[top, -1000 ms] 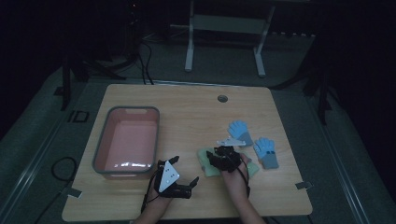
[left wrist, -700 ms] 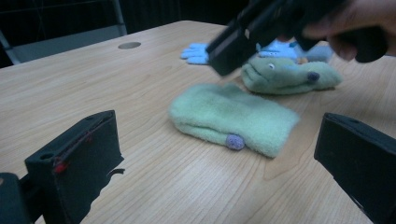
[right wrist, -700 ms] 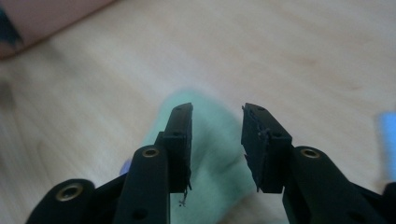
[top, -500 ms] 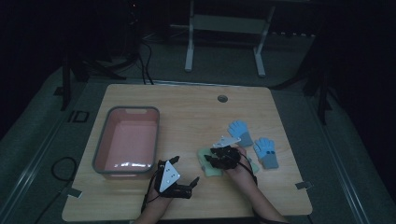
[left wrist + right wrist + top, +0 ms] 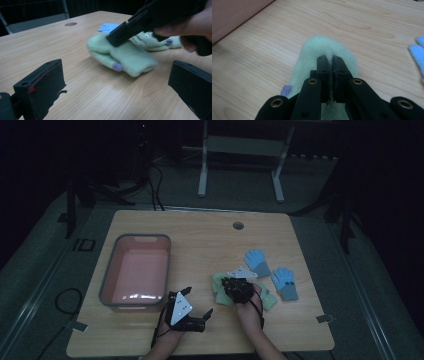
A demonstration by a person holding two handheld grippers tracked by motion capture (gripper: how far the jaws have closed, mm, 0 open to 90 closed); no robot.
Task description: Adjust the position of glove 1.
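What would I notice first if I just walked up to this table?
Probably the fluffy green glove near the table's front edge, pinched by the right gripper, whose jaws have just closed on it. Next, two bright blue gloves lie just beyond it to the right, and a pink tub sits on the left side of the wooden table.

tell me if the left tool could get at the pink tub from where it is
Probably yes. The left tool sits open at the table's near edge, just right of the pink tub's near corner, with bare wood between. The right tool is farther right, shut on the green glove, out of the way.
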